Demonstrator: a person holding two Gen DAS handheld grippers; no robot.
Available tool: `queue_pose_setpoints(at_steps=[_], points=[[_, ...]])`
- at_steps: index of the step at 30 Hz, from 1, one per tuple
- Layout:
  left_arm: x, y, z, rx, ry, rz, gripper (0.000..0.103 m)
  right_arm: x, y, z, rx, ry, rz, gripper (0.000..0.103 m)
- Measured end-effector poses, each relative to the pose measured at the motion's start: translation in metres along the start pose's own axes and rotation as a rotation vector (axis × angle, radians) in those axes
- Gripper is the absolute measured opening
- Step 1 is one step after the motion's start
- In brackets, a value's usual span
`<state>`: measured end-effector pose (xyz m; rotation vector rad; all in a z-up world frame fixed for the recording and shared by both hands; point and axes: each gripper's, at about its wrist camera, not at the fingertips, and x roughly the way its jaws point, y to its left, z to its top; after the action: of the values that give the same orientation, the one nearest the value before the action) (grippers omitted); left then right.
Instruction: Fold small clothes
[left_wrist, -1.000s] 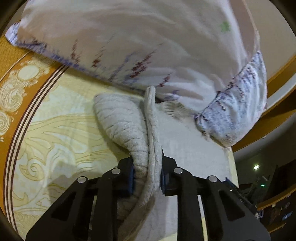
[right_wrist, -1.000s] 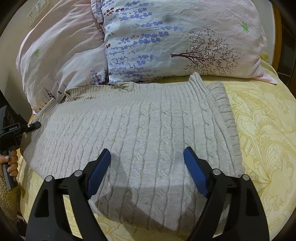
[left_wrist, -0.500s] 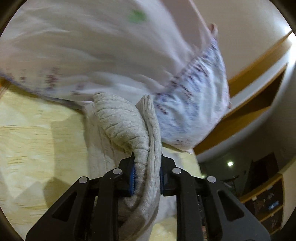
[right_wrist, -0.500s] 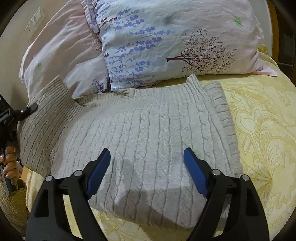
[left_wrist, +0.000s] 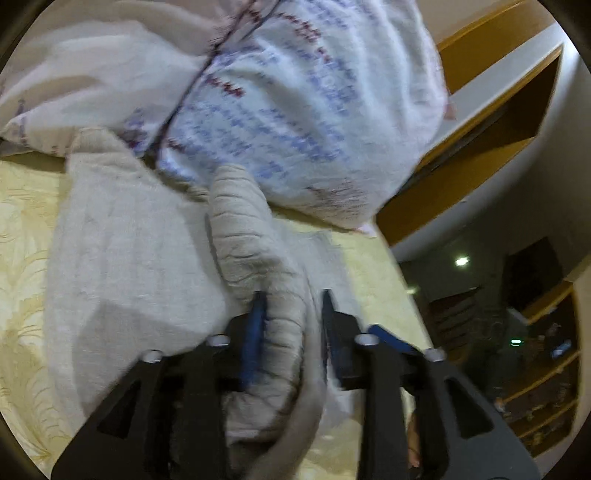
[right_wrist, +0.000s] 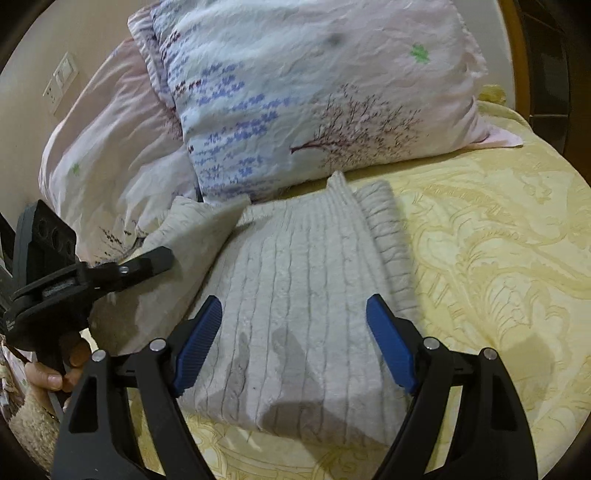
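Sweater (right_wrist: 295, 314) side now lifted, folded inward by left gripper (left_wrist: 291, 314), fingers clenched on knit; right gripper (right_wrist: 295, 332) released, hovering.

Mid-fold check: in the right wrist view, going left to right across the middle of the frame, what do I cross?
Left claw pinching the sweater's lifted side → folded grey cable-knit sweater → yellow patterned bedspread.

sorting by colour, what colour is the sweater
Light beige-grey cable knit sweater, clearest in the right wrist view.
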<state>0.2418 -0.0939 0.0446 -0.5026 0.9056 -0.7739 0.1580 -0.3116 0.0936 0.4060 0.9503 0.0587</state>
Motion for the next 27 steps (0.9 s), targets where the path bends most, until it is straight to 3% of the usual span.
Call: queue_pose_setpoints(at_steps=[1, 2, 4, 6, 9, 13, 19, 22, 27], points=[[-0.003, -0.003, 0.001, -0.003, 0.000, -0.045, 0.061, -0.002, -0.002, 0.003, 0.019, -0.004, 0.020, 0.081], [-0.008, -0.006, 0.001, -0.003, -0.010, -0.084, 0.069, -0.004, -0.003, 0.005, 0.035, -0.007, 0.041, 0.080], [-0.023, -0.010, 0.000, 0.008, -0.034, -0.136, 0.071, -0.005, -0.007, 0.009, 0.074, -0.003, 0.098, 0.079], [-0.038, -0.010, 0.001, 0.006, -0.067, -0.136, 0.071, -0.006, -0.010, 0.011, 0.103, 0.011, 0.149, 0.075], [-0.070, 0.002, 0.002, 0.008, -0.151, -0.017, 0.072, -0.003, -0.008, 0.014, 0.139, 0.056, 0.237, 0.074], [-0.090, 0.023, 0.001, 0.020, -0.179, 0.210, 0.072, 0.014, 0.000, 0.018, 0.184, 0.143, 0.323, 0.074], [-0.085, 0.051, -0.007, -0.019, -0.115, 0.308, 0.072, 0.047, 0.018, 0.015, 0.179, 0.256, 0.324, 0.065], [-0.073, 0.058, -0.009, -0.036, -0.069, 0.316, 0.072, 0.061, 0.025, 0.012, 0.178, 0.284, 0.322, 0.054], [-0.063, 0.062, -0.016, -0.046, -0.025, 0.289, 0.074, 0.074, 0.026, 0.012, 0.193, 0.270, 0.336, 0.046]])
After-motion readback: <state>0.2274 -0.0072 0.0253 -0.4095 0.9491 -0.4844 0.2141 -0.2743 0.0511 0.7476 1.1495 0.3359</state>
